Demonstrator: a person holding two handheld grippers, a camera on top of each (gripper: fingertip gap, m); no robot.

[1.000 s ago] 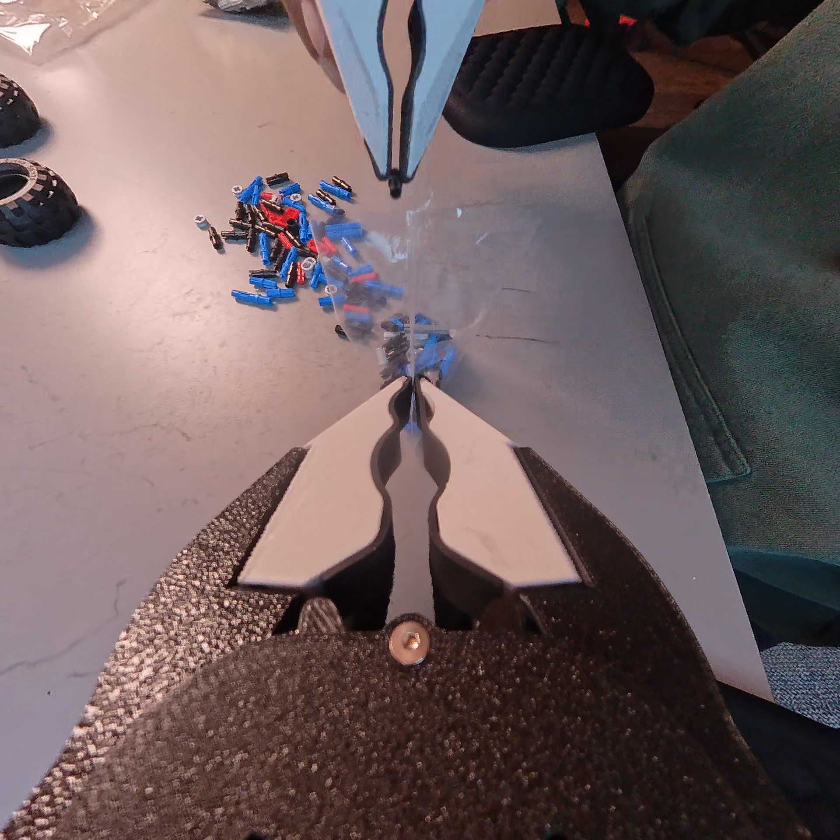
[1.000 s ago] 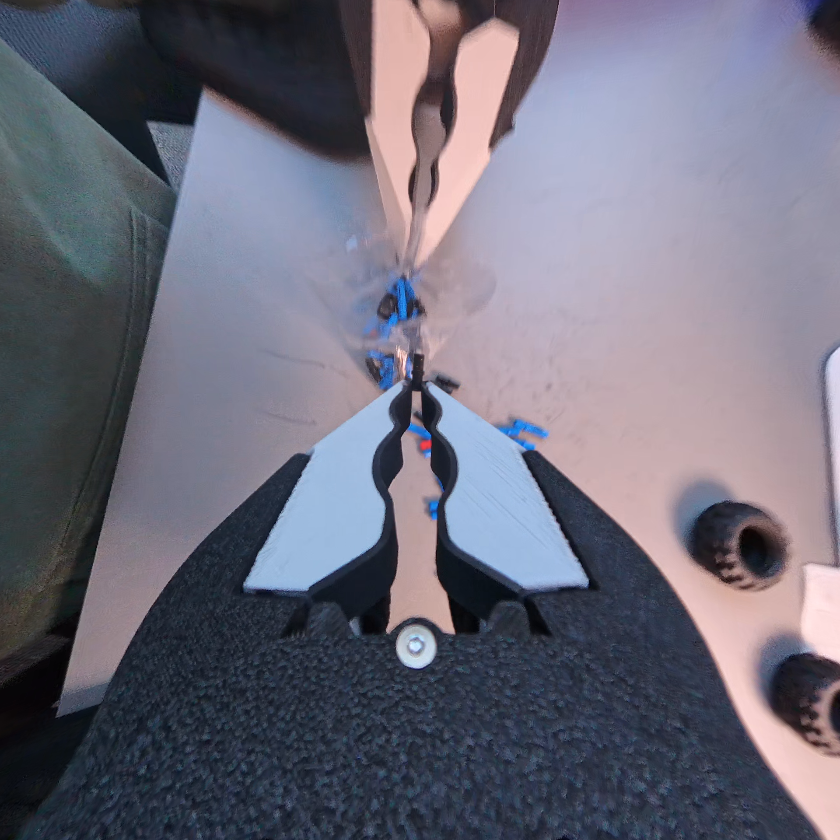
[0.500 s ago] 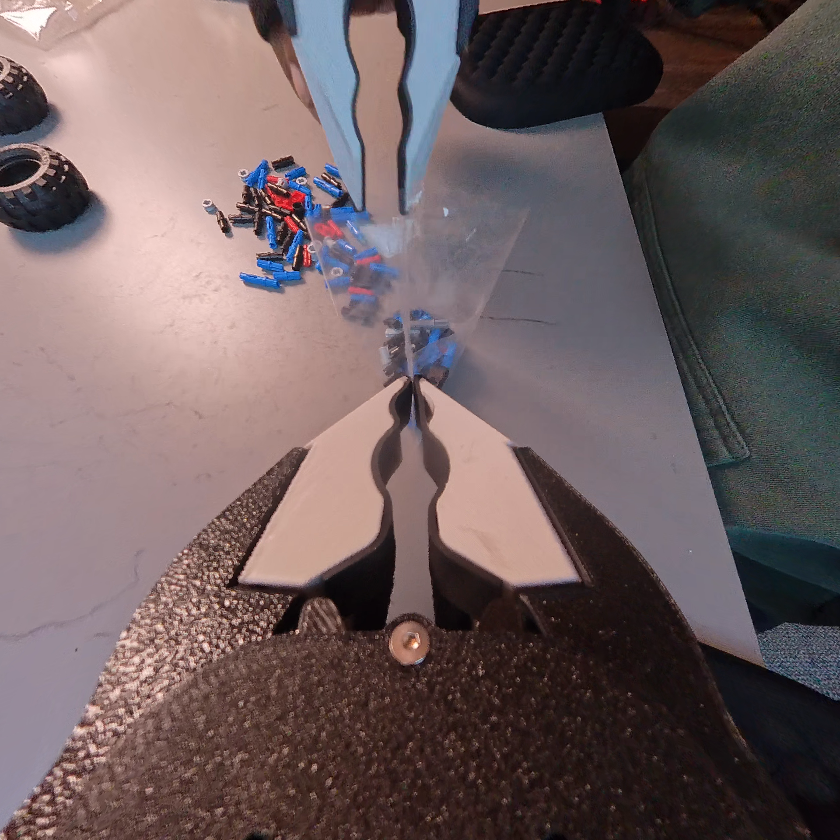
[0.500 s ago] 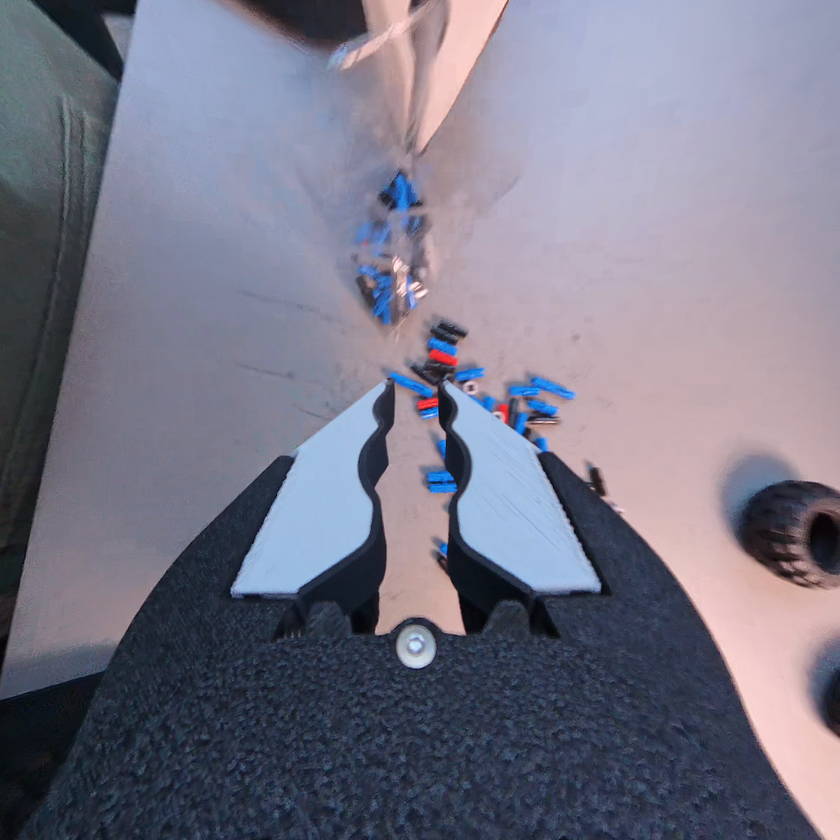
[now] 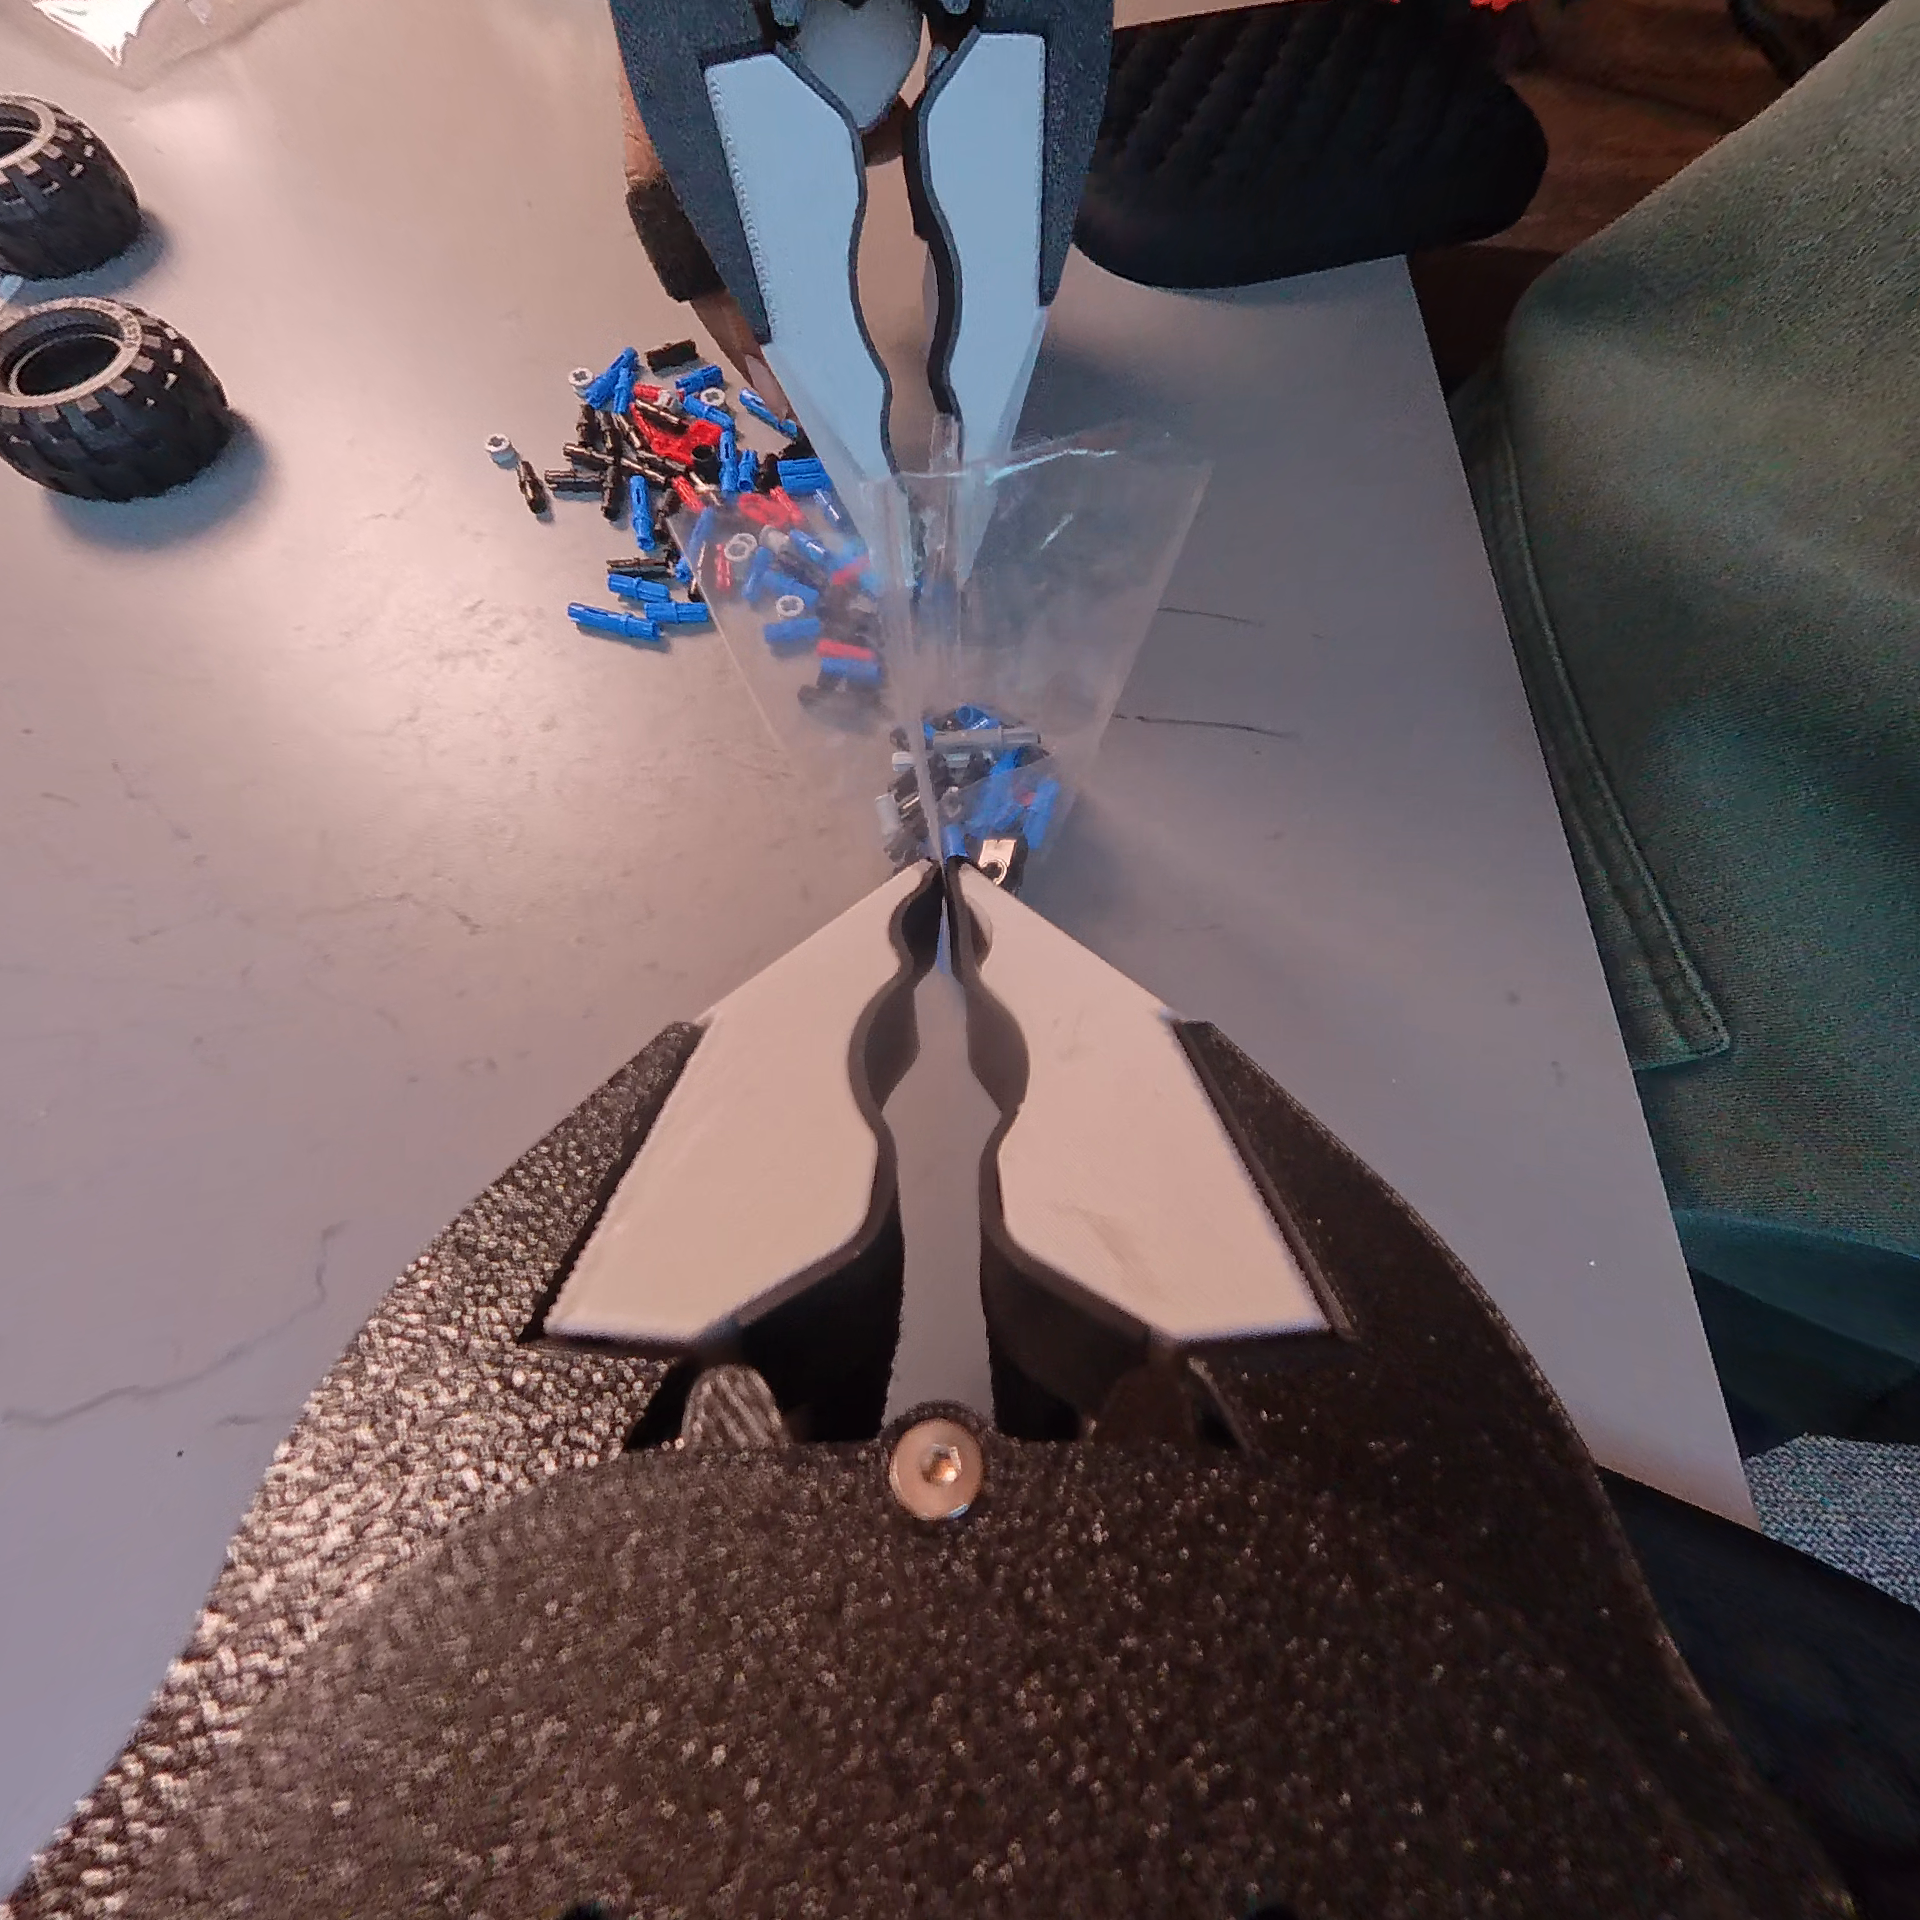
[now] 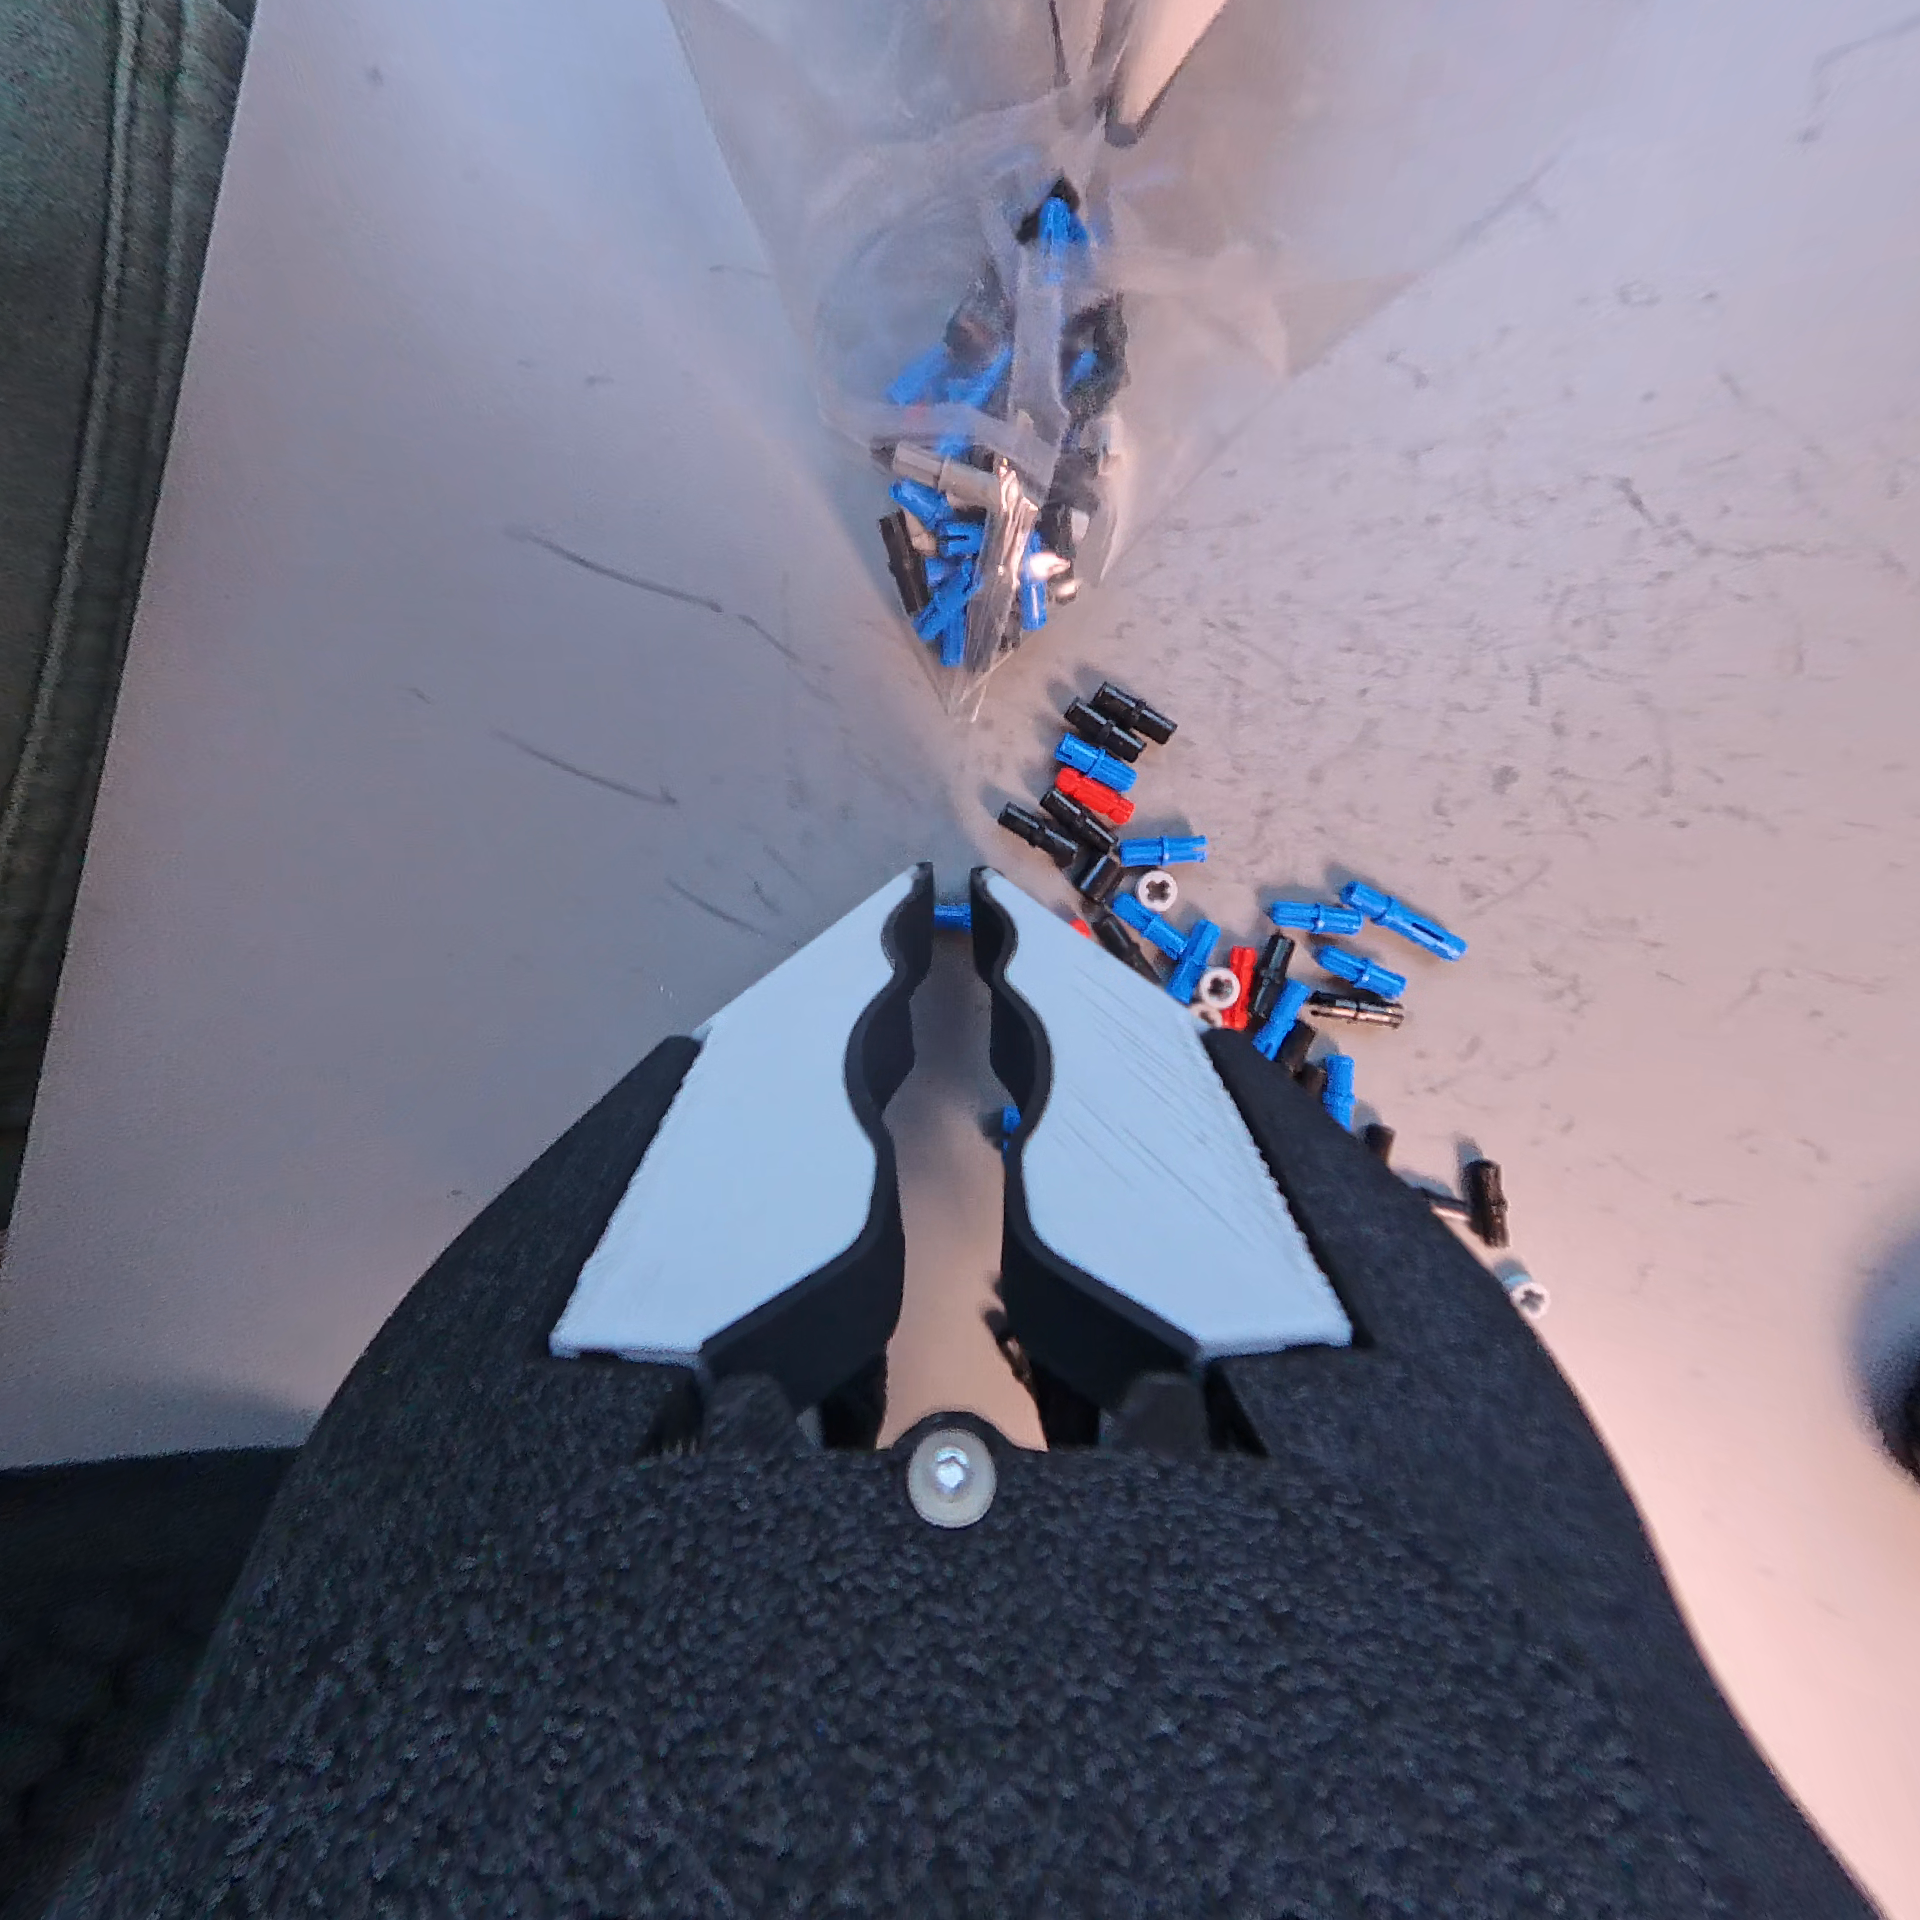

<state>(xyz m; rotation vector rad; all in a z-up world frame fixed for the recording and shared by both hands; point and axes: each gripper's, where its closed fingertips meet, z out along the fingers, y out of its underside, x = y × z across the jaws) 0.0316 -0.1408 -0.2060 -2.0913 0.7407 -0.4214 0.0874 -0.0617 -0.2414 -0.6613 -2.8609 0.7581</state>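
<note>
Bag: while pinched at one corner by the left gripper (image 5: 948, 868), the clear bag (image 5: 997, 623) hangs at frame centre, some pins inside.
Right gripper (image 6: 951, 878): released now, fingers narrowly parted, holding nothing.
Loose pins (image 5: 675, 488): spilled on the grey table (image 5: 312, 831), upper left.

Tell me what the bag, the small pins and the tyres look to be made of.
Bag: thin clear plastic film, glossy; pins show through it. Pins: hard moulded plastic in blue, black and red, smooth with a slight sheen. Tyres: probably black rubber, matte, with knobby tread.
</note>
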